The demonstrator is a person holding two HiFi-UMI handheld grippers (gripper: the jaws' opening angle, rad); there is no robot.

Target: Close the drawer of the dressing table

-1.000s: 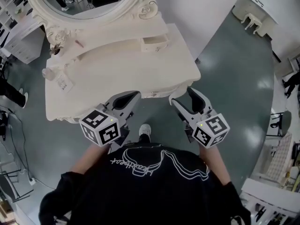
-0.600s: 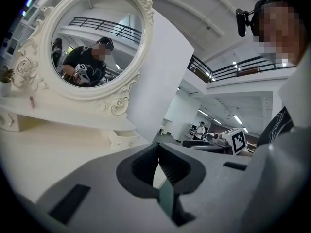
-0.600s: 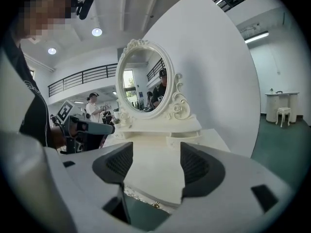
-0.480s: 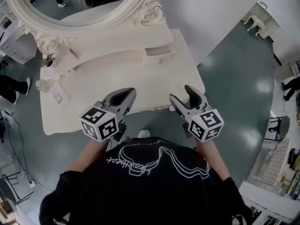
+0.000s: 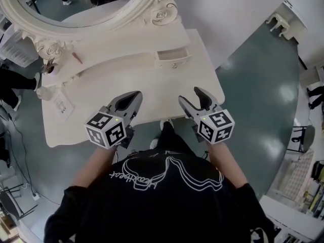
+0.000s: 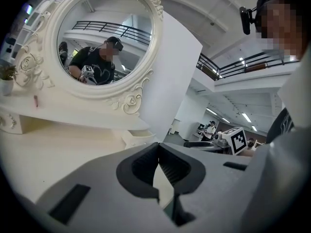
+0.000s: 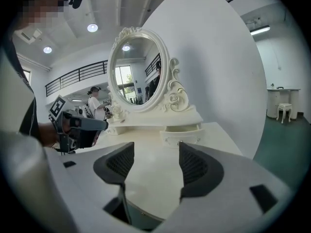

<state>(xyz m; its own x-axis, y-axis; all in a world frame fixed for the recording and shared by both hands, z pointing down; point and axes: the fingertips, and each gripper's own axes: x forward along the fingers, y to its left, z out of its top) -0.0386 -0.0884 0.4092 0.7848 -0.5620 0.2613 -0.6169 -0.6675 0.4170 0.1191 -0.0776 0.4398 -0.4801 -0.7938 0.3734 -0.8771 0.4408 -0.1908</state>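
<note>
Drawer (image 5: 173, 57) pulled out at back right of dressing table (image 5: 101, 92) top, well apart from both grippers. Left gripper (image 5: 135, 95) clenched on nothing; right gripper (image 5: 190, 95) wide, jaws just closing a little, nothing between. Could jam crooked if pushed on one corner only.

I see a glossy grey-green floor (image 5: 253, 85) running up to a plain white wall (image 5: 228, 9), a small white stool (image 5: 280, 20) beside a white counter (image 5: 304, 6), round ceiling lights (image 7: 92, 28) overhead and a black-railed balcony (image 7: 73, 76) beyond.
</note>
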